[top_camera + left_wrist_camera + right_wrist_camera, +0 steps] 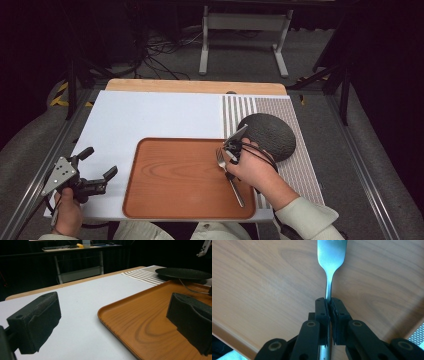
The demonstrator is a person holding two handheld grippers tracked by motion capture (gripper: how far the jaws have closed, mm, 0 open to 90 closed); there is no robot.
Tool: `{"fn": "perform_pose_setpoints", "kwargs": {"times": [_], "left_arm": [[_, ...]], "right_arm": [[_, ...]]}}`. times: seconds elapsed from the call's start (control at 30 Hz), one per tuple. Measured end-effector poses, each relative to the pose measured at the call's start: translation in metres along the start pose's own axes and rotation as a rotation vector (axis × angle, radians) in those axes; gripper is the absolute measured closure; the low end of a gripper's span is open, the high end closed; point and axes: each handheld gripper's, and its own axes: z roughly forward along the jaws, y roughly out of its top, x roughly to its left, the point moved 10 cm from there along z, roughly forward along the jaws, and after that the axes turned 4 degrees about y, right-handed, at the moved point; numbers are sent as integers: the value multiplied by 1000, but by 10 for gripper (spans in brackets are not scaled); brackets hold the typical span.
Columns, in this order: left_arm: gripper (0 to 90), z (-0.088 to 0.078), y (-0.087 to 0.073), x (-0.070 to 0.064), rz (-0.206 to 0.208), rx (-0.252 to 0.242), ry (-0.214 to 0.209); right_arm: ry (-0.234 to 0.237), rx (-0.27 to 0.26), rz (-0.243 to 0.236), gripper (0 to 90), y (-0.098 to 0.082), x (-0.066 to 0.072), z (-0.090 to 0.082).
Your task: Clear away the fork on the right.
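Now — right claw (329, 305) pinching fork (331, 255) over tray (175, 175) | left claw (98, 163) spread, holding nothing

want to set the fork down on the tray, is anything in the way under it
Nothing visible. The right gripper is shut on the fork, and the wooden tray under it is bare. The dark plate sits off to the side on the striped mat.

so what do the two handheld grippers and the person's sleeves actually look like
Both grippers are black, with linked arms and flat padded jaws. The left gripper carries a grey three-cornered plate dotted with holes. A black cable loops off the right gripper. The arms in the right gripper view have round brass-coloured pivots. The sleeves are pale, light-coloured fabric.
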Motion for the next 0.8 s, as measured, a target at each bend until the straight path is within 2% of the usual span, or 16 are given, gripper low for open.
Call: {"fn": "perform_pose_setpoints", "kwargs": {"times": [0.13, 0.27, 0.43, 0.53, 0.67, 0.73, 0.8], "left_arm": [[0, 0, 0, 0, 0, -1, 1], [0, 0, 0, 0, 0, 0, 0], [0, 0, 0, 0, 0, -1, 0], [0, 0, 0, 0, 0, 0, 1], [0, 0, 0, 0, 0, 1, -2], [0, 0, 0, 0, 0, 1, -1], [0, 0, 0, 0, 0, 0, 1]], "right_arm": [[-1, 3, -1, 845, 0, 0, 0], [2, -14, -15, 802, 2, 1, -1], [-26, -43, -58, 737, 6, -3, -4], [-35, -75, -88, 661, 9, -3, -6], [-92, -195, -214, 385, 22, -7, -9], [-113, -233, -314, 281, 29, -9, -11], [-131, -263, -382, 239, 34, -9, -15]]}}
